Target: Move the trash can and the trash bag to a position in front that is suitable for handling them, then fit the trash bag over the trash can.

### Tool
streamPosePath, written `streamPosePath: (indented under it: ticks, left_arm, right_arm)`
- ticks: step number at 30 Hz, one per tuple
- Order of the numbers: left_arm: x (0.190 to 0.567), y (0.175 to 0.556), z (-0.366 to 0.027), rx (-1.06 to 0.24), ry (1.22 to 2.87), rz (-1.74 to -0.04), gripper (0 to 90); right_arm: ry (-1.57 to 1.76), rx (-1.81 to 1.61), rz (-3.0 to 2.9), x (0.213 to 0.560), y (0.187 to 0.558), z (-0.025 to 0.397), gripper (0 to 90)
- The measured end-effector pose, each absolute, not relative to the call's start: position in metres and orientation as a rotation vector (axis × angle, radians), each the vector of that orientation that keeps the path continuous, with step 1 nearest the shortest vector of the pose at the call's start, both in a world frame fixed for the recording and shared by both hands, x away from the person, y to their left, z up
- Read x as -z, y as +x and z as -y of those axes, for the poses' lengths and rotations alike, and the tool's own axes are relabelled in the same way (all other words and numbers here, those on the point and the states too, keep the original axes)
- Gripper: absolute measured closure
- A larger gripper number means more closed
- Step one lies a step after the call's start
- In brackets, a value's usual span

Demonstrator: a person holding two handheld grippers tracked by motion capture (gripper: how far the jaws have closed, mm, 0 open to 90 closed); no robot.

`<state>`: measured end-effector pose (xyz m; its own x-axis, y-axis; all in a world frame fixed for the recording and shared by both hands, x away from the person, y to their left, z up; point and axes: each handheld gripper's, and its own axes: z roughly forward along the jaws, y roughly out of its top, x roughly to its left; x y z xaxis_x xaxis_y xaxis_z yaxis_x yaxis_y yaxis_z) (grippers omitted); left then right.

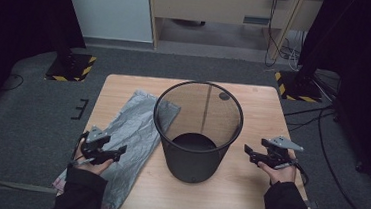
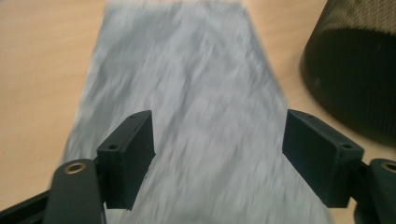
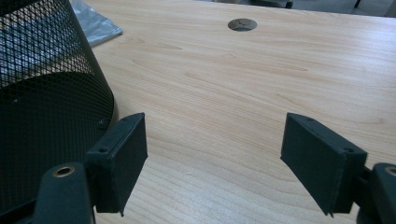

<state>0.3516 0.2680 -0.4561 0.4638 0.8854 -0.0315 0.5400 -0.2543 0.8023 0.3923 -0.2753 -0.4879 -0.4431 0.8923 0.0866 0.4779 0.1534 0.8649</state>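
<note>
A black mesh wastebasket (image 1: 197,130) stands upright in the middle of the wooden table (image 1: 258,115). A flat grey plastic bag (image 1: 133,135) lies to its left and reaches over the table's front edge. My left gripper (image 1: 114,154) hovers open over the near part of the bag (image 2: 196,93), jaws wide apart with nothing between them; the basket (image 2: 355,70) is at its right. My right gripper (image 1: 250,153) is open just right of the basket (image 3: 42,107), above bare wood, and holds nothing.
A round cable grommet (image 3: 242,24) is set into the table's far side. Beyond the table are grey carpet, a wooden desk (image 1: 226,7), stand bases with yellow-black tape (image 1: 68,67) and loose cables (image 1: 322,120) at the right.
</note>
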Motion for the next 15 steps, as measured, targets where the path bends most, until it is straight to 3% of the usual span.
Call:
streamPosePath:
  ticks: [8, 15]
  left_arm:
    - [0.461, 0.387, -0.218, -0.555, 1.960, -1.094, 22.3]
    - [0.488, 0.407, -0.192, -0.505, 2.068, -1.124, 22.3]
  right_arm:
    - [1.299, -1.222, -1.989, 0.488, 0.392, 0.275, 22.0]
    - [1.307, -1.225, -1.985, 0.489, 0.394, 0.277, 21.3]
